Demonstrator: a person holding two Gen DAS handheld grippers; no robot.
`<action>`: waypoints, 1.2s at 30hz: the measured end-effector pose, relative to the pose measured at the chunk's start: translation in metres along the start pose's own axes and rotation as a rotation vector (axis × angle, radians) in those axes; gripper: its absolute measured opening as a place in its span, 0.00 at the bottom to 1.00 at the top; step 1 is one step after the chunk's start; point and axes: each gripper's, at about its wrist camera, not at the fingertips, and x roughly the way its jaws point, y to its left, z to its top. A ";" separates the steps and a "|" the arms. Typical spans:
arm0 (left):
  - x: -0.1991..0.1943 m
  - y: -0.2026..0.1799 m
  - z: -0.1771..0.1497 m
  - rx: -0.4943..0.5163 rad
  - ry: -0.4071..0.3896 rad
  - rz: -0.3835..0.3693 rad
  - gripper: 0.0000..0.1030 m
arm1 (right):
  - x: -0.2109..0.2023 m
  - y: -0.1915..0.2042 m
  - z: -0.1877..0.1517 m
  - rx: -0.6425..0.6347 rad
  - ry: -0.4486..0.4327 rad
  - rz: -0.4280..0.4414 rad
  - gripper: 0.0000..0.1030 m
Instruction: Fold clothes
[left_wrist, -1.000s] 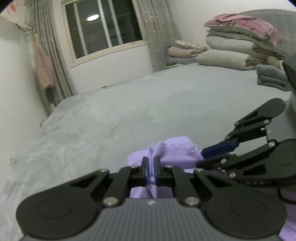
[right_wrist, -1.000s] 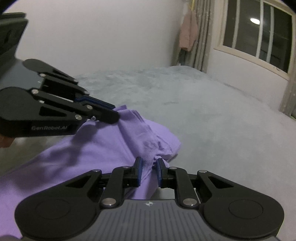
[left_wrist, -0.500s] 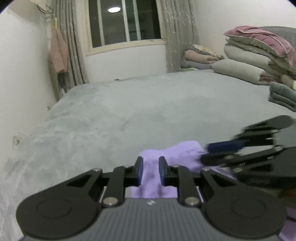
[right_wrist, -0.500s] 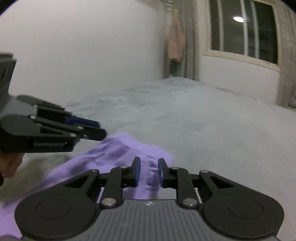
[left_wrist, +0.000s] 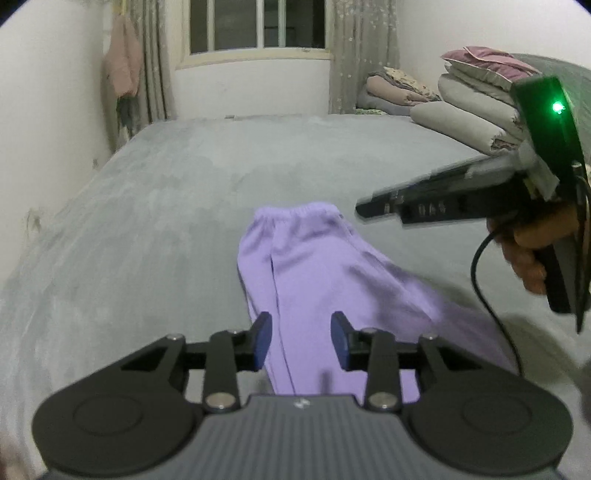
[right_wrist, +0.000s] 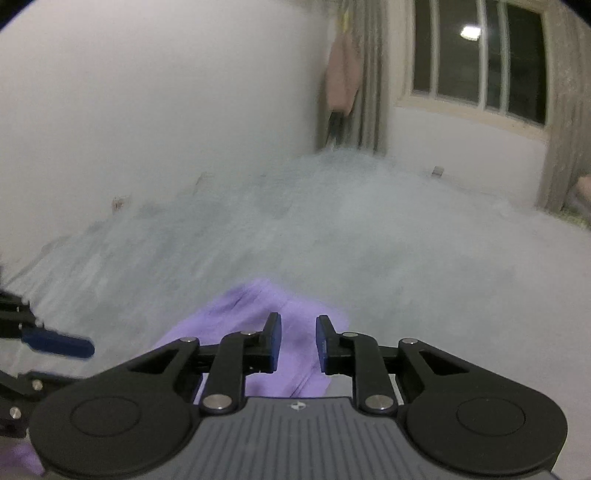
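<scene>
Light purple trousers (left_wrist: 314, 266) lie flat on the grey bed (left_wrist: 184, 206), elastic waistband at the far end. My left gripper (left_wrist: 301, 332) hovers over the near part of the garment. Its jaws are opening, and the cloth shows through the gap below without being pinched. My right gripper (left_wrist: 364, 212), blurred and held by a hand (left_wrist: 535, 251), hangs above the waistband's right side. In the right wrist view the right gripper (right_wrist: 298, 328) stands slightly open over the trousers (right_wrist: 251, 306), pressing on nothing. The left gripper's blue fingertip (right_wrist: 55, 345) shows at the left edge.
Stacked folded quilts (left_wrist: 476, 107) and more bedding (left_wrist: 391, 88) sit at the bed's far right. A pink garment (left_wrist: 123, 70) hangs by the curtain at the window wall. A white wall (right_wrist: 147, 110) borders the bed's left side. A black cable (left_wrist: 491, 295) trails from the right gripper.
Both grippers let go of the purple cloth they were pinching and drew back upward. The left jaws widened most. The trousers now lie spread on the bed.
</scene>
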 end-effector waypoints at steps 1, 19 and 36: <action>-0.007 0.000 -0.007 -0.030 0.011 -0.021 0.32 | -0.003 0.007 -0.007 0.021 0.046 0.051 0.20; -0.070 0.036 -0.084 -0.255 -0.005 -0.301 0.28 | -0.125 0.044 -0.083 0.240 0.226 0.224 0.38; -0.058 0.025 -0.098 -0.237 0.026 -0.272 0.00 | -0.131 0.048 -0.126 0.287 0.182 0.236 0.06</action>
